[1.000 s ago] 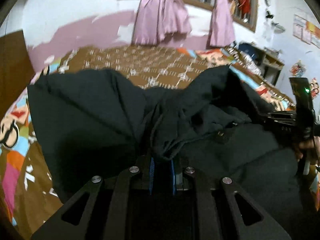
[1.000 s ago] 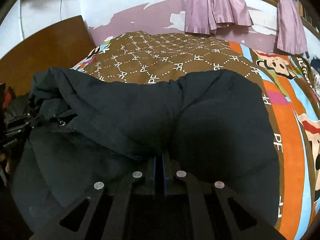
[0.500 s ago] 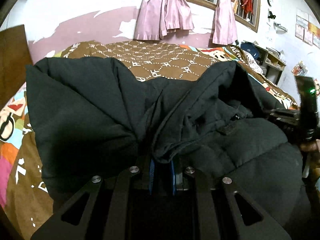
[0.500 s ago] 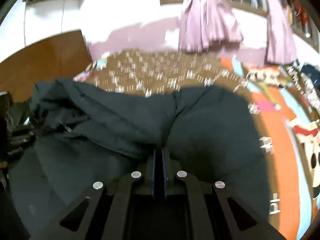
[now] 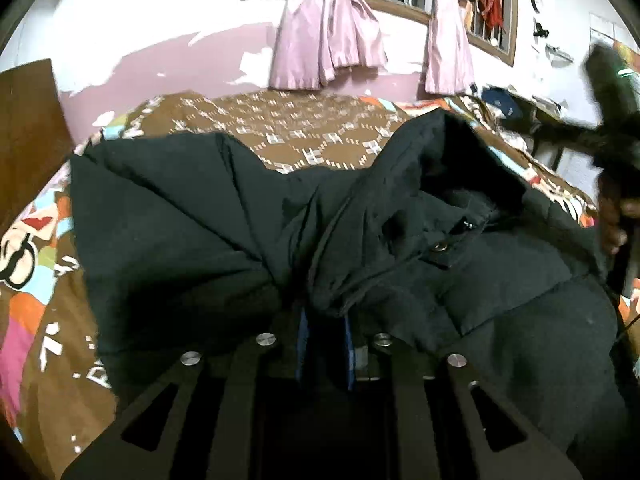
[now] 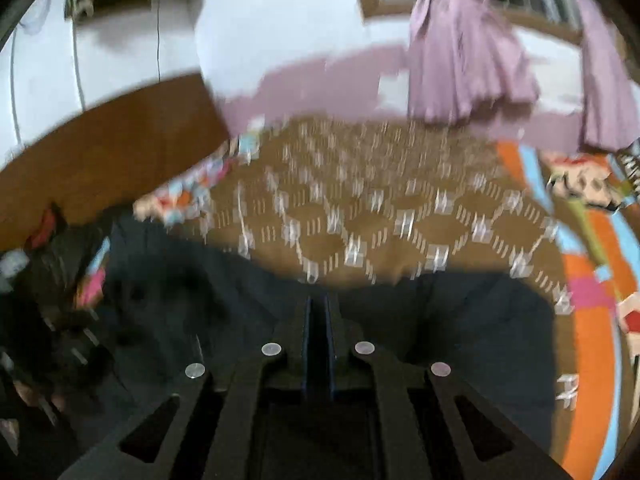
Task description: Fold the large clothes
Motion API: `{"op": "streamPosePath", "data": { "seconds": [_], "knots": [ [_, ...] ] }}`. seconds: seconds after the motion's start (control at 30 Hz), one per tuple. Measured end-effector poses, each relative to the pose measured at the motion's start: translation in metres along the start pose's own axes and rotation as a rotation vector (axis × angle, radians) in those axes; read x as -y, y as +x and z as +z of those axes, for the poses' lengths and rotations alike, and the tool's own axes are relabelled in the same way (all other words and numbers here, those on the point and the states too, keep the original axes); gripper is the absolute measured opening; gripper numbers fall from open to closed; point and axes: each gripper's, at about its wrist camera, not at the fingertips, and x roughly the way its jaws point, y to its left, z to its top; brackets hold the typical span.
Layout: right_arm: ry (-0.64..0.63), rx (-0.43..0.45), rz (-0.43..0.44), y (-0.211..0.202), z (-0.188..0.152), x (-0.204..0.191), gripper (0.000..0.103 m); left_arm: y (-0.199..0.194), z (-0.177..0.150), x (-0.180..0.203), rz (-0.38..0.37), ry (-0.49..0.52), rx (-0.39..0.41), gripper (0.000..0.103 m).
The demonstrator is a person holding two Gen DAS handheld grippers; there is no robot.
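Note:
A large black padded jacket (image 5: 500, 280) lies bunched on a bed with a brown patterned cover (image 5: 304, 128). My left gripper (image 5: 324, 320) is shut on a gathered fold of the jacket, its blue pads hidden under the cloth. In the blurred right wrist view the jacket (image 6: 460, 320) lies low in front, and my right gripper (image 6: 319, 312) has its pads almost together; no cloth shows between them. The right gripper and the hand holding it also show at the right edge of the left wrist view (image 5: 612, 128), raised above the jacket.
Pink curtains (image 5: 332, 36) hang at a barred window on the far wall. A wooden headboard (image 6: 104, 160) stands at the left. A cluttered shelf (image 5: 520, 104) is beyond the bed on the right. The cover's bright cartoon border (image 6: 592, 280) runs along the right side.
The right gripper has lifted up and away from the jacket, with fast motion blur; the cloth it held no longer shows between its pads. The left gripper keeps its hold and has moved slightly.

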Motion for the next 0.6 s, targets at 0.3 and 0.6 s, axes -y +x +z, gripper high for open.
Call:
{"op": "streamPosePath", "data": {
  "seconds": [0.3,0.6],
  "knots": [
    [0.033,-0.131,0.015,0.022,-0.024,0.009,0.006,-0.071,0.02,-0.026,0.004,-0.175,0.27,0.048],
    [0.099,-0.105,0.065,0.021,-0.033,0.02,0.006,0.001,0.077,0.011,-0.219,-0.119,-0.011,0.048]
  ]
}}
